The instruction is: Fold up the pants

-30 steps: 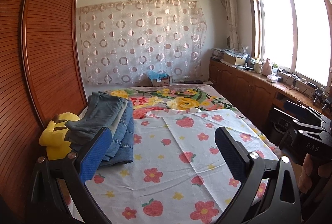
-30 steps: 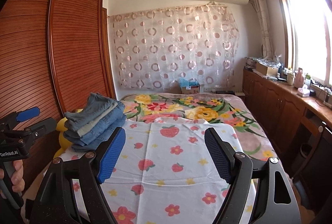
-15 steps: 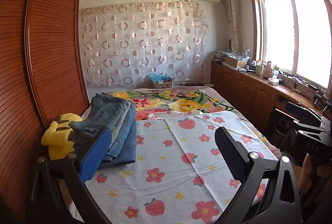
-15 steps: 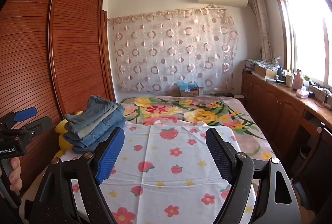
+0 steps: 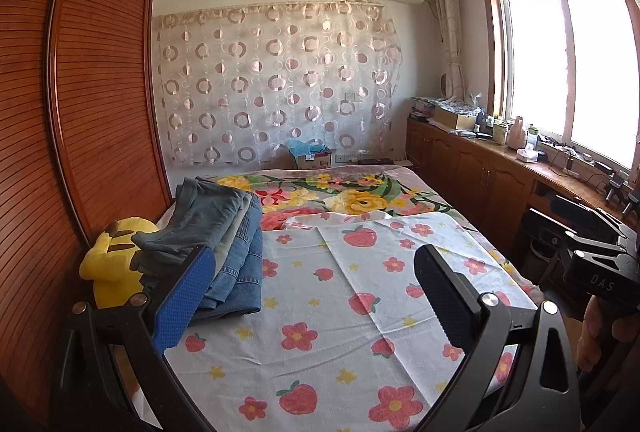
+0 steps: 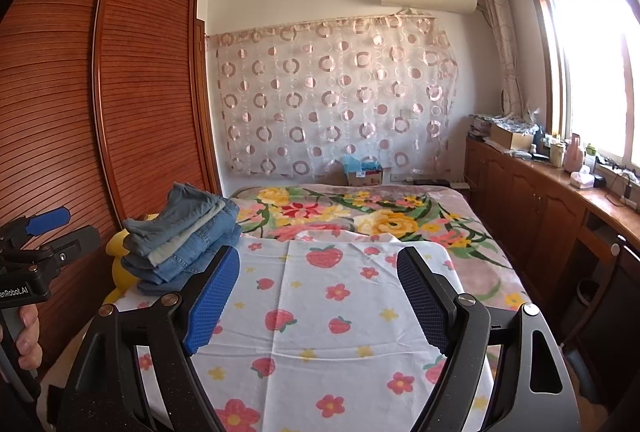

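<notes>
Left-wrist view: a wooden wardrobe [image 5: 80,112] is seen along the left edge, and wedged against its foot is a yellow plush toy [image 5: 110,264]. Just beside the toy, at the left side of the bed, a stack of folded jeans [image 5: 224,232] is piled on the strawberry-print sheet [image 5: 320,312], apparently set aside there so that the middle of the sheet is kept free as a work surface. The left gripper [image 5: 312,296] is held above the near end of the bed, tilted slightly downward, its jaws spread wide with nothing between them; only the blue pad overlaps the stack in the picture, and no contact can be confirmed. Farther right, the bare sheet is shown laid over a floral blanket [image 5: 360,196], with a wooden counter [image 5: 520,168] under the window. At the far right edge the other handheld tool is partly seen, gripped by a hand [image 5: 596,336].

Right-wrist view: at the left margin a hand [image 6: 24,336] is seen gripping the other tool's handle. The denim stack is seen well apart from the right gripper [image 6: 318,296], whose jaws are likewise parted and empty over the sheet. No unfolded pants are visible on the sheet, so it is judged that either the folding is finished or a further pair has not yet been laid out.
</notes>
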`<state>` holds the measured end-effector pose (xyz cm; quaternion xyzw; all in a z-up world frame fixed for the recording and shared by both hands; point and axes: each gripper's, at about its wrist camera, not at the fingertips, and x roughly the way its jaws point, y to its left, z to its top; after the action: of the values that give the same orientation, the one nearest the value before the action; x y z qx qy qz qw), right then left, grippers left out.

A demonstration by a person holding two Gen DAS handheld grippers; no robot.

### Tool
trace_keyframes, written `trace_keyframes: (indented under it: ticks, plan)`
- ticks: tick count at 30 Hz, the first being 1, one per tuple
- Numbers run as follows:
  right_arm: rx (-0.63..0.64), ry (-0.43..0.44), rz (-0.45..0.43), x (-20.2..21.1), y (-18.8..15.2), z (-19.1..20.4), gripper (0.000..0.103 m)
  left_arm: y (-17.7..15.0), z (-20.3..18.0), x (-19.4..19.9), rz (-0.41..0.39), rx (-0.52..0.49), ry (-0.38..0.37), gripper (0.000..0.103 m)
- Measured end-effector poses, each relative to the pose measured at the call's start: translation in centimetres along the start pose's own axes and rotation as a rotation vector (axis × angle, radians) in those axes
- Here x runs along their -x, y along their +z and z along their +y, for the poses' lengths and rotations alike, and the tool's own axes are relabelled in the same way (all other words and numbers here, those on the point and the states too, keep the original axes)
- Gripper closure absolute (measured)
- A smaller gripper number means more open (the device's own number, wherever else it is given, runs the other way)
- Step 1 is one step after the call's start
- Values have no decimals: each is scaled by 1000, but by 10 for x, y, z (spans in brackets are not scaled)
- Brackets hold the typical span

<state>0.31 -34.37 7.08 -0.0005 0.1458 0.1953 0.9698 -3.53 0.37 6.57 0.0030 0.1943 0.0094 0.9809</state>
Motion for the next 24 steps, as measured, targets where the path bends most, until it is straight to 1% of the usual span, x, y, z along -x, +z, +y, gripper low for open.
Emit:
trace_keyframes:
  ticks: [24]
  plan:
    - [6, 2, -4, 1, -2, 2, 20, 1, 0, 0, 0, 2, 0, 3]
